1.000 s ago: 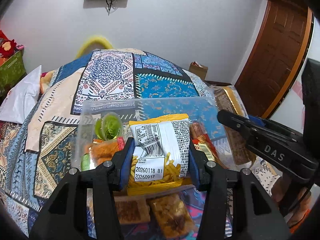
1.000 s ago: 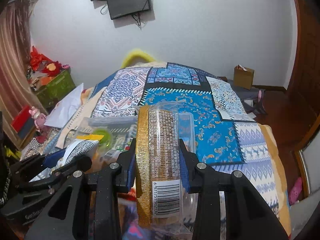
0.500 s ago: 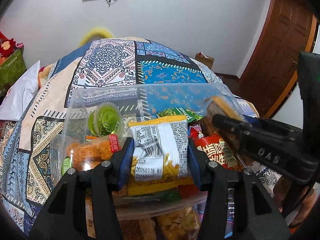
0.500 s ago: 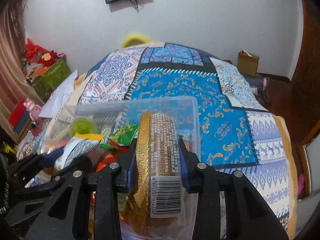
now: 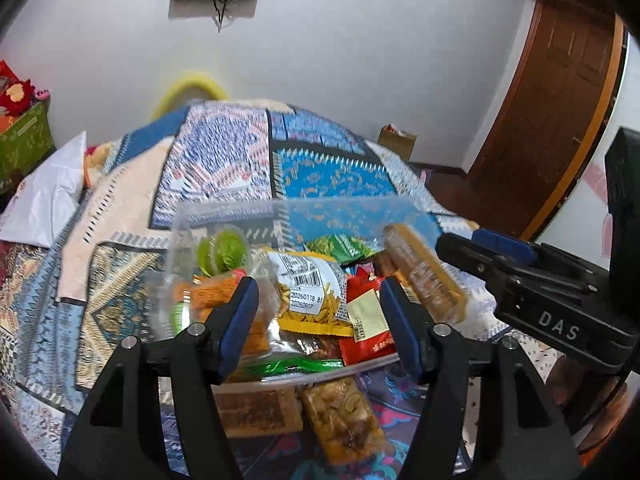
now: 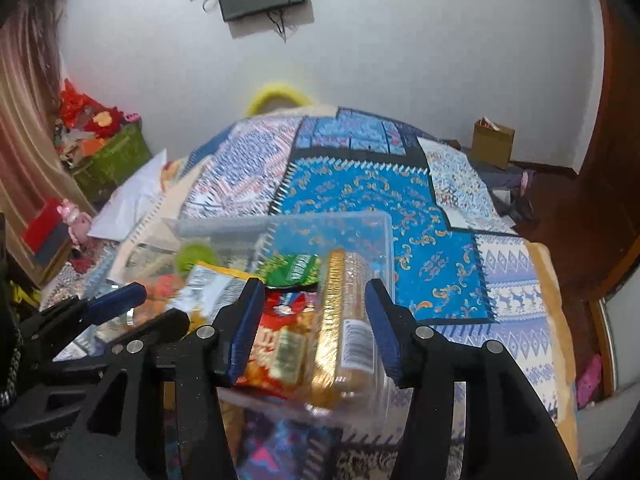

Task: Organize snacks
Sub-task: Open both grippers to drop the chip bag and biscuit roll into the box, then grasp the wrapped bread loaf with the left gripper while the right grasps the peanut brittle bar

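Observation:
A clear plastic bin (image 5: 340, 210) (image 6: 360, 228) of snacks sits on the patterned bedspread. My left gripper (image 5: 320, 312) is open just above the bin's near side. The yellow-and-white snack bag (image 5: 312, 292) lies in the bin between and beyond its fingers. My right gripper (image 6: 312, 320) is open over the bin's right side. The gold-edged cracker pack (image 6: 344, 320) (image 5: 424, 276) lies in the bin along its right wall, apart from the pads. A green jelly cup (image 5: 226, 250), an orange packet (image 5: 212, 294), a green bag (image 6: 296, 270) and a red bag (image 6: 280, 340) fill the bin.
Two nut bars (image 5: 340, 420) lie on the bedspread in front of the bin. A white pillow (image 5: 44, 196) lies at the left. A cardboard box (image 6: 492, 140) and a wooden door (image 5: 560, 112) are at the right. A green crate (image 6: 108, 160) stands at the far left.
Both grippers opened over the bin. The yellow-and-white bag dropped from the left gripper and the cracker pack from the right into the bin.

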The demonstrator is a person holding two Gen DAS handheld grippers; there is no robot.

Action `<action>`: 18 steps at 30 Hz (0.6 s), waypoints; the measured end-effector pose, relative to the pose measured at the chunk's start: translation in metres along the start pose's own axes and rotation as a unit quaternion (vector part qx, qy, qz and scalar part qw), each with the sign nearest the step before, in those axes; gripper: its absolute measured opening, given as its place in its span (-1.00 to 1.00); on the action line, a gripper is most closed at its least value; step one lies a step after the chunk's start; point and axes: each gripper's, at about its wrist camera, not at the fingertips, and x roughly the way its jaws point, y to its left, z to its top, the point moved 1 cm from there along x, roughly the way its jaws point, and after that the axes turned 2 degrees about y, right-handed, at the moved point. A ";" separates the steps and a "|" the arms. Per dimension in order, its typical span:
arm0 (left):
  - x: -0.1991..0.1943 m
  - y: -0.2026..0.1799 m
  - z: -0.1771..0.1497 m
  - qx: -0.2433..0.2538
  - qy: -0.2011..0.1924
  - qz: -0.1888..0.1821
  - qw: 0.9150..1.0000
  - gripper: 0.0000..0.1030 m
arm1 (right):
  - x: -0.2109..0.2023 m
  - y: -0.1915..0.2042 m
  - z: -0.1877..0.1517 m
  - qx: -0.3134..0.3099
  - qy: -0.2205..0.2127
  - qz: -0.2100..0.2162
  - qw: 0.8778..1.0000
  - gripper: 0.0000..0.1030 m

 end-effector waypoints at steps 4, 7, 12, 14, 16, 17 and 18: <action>-0.032 0.005 0.002 0.001 -0.024 0.007 1.000 0.29 | -0.024 0.011 -0.003 -0.005 -0.018 0.010 1.000 -0.01; -0.051 0.010 0.000 0.002 -0.036 0.015 0.999 0.31 | -0.038 0.019 -0.009 -0.008 -0.030 0.016 0.999 0.06; -0.071 0.024 -0.014 0.004 -0.033 0.031 0.999 0.33 | -0.048 0.033 -0.025 -0.014 -0.032 0.024 0.999 0.15; -0.072 0.030 -0.021 0.001 -0.025 0.035 0.999 0.33 | -0.048 0.039 -0.033 -0.014 -0.027 0.030 0.999 0.15; -0.070 0.037 -0.031 -0.005 -0.012 0.035 0.999 0.33 | -0.045 0.044 -0.040 -0.014 -0.019 0.035 0.999 0.15; -0.069 0.041 -0.037 -0.008 -0.003 0.036 0.999 0.33 | -0.043 0.046 -0.044 -0.014 -0.014 0.036 0.999 0.15; -0.067 0.044 -0.041 -0.009 0.002 0.036 0.999 0.33 | -0.040 0.048 -0.047 -0.014 -0.008 0.038 0.999 0.15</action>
